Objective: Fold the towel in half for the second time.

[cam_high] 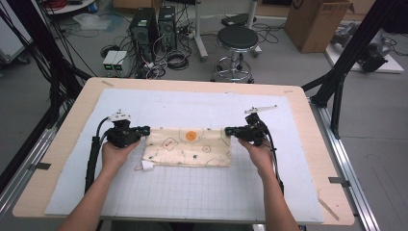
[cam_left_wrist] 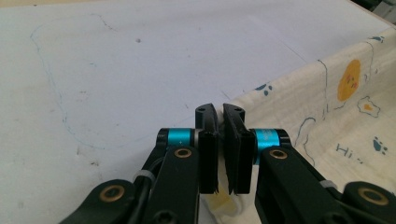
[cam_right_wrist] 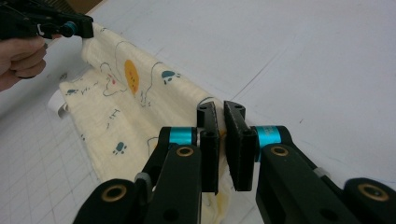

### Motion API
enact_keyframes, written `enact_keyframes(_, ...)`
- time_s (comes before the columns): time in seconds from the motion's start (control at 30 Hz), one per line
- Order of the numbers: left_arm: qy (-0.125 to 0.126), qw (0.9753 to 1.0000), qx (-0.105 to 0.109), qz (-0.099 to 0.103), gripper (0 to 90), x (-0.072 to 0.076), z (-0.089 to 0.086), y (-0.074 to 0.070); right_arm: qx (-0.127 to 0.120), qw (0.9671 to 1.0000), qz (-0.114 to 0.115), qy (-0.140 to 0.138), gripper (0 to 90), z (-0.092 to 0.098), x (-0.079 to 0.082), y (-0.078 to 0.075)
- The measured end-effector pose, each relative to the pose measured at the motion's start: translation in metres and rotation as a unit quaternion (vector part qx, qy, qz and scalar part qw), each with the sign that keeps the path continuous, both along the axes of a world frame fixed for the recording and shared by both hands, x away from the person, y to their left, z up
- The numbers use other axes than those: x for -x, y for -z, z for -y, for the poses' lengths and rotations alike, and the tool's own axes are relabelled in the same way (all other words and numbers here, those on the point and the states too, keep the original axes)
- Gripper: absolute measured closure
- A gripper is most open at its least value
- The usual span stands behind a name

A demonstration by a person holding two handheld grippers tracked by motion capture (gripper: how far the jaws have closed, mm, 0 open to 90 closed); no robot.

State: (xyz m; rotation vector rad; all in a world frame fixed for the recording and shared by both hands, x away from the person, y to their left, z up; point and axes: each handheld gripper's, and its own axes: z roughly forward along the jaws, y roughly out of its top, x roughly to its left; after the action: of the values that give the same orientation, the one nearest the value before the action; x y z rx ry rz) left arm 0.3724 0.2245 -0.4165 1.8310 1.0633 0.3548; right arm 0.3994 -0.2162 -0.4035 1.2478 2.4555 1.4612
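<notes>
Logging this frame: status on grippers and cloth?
Left gripper and right gripper shut on far corners of cream printed cloth. Cloth folded on white grid mat. Nothing in the way.

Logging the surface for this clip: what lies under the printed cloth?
The cloth lies on a white gridded mat over the wooden table. The mat beneath it is covered, so anything there stays hidden.

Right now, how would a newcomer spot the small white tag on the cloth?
Start at the white gridded mat on the wooden table. On it lies a cream printed cloth held between both grippers. The small white tag sticks out at its near-left corner, plain and unprinted.
</notes>
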Motion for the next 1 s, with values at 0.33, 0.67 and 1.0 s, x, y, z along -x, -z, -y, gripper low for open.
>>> enact_keyframes(0.33, 0.007, 0.9999, -0.002, 0.009, 84.0, 0.010, -0.001, 0.001, -0.016, 0.9999, 0.000, -0.005, 84.9, 0.003, 0.011, 0.008)
enact_keyframes(0.67, 0.029, 0.9995, -0.012, 0.009, 83.6, 0.022, -0.002, 0.004, -0.018, 0.9997, 0.001, -0.015, 84.8, 0.002, 0.023, 0.008)
enact_keyframes(1.0, 0.051, 0.9983, -0.026, 0.001, 83.5, 0.035, -0.003, 0.009, -0.006, 0.9995, 0.007, -0.030, 84.8, 0.001, 0.036, 0.015)
